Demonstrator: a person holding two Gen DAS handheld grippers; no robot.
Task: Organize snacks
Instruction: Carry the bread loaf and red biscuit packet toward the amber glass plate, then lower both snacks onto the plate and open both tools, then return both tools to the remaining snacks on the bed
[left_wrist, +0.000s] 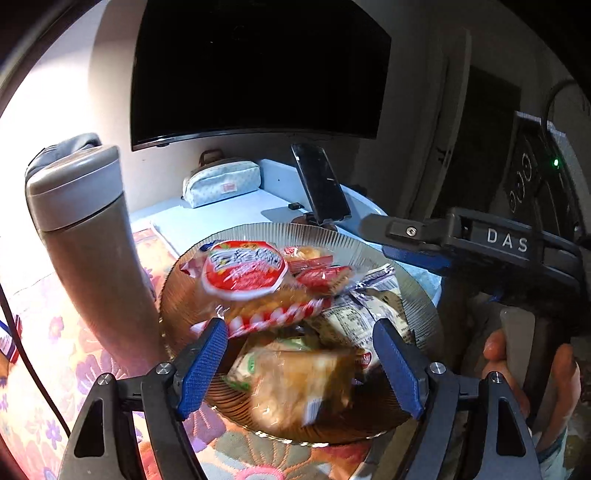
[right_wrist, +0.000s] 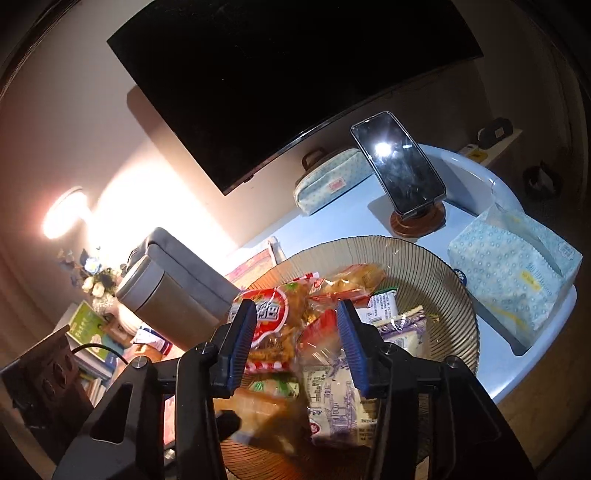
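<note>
A ribbed glass plate (left_wrist: 413, 280) (right_wrist: 436, 269) holds several wrapped snacks. A red-and-white packet (left_wrist: 245, 275) (right_wrist: 271, 317) lies on top at the left, small red packets (left_wrist: 321, 275) behind it, a white-and-purple packet (left_wrist: 354, 314) (right_wrist: 332, 406) at the right. A clear-wrapped brown bread snack (left_wrist: 299, 380) (right_wrist: 266, 413) is blurred at the plate's near side, between my left gripper's jaws. My left gripper (left_wrist: 301, 363) is open just above it. My right gripper (right_wrist: 295, 350) is open over the pile, holding nothing; it also shows in the left wrist view (left_wrist: 402, 240).
A grey thermos (left_wrist: 88, 236) (right_wrist: 166, 306) stands close left of the plate on a floral cloth (left_wrist: 44, 332). A phone on a wooden stand (right_wrist: 402, 173), a pencil case (left_wrist: 221, 181), a tissue pack (right_wrist: 513, 273) and a dark monitor (left_wrist: 255, 70) lie beyond.
</note>
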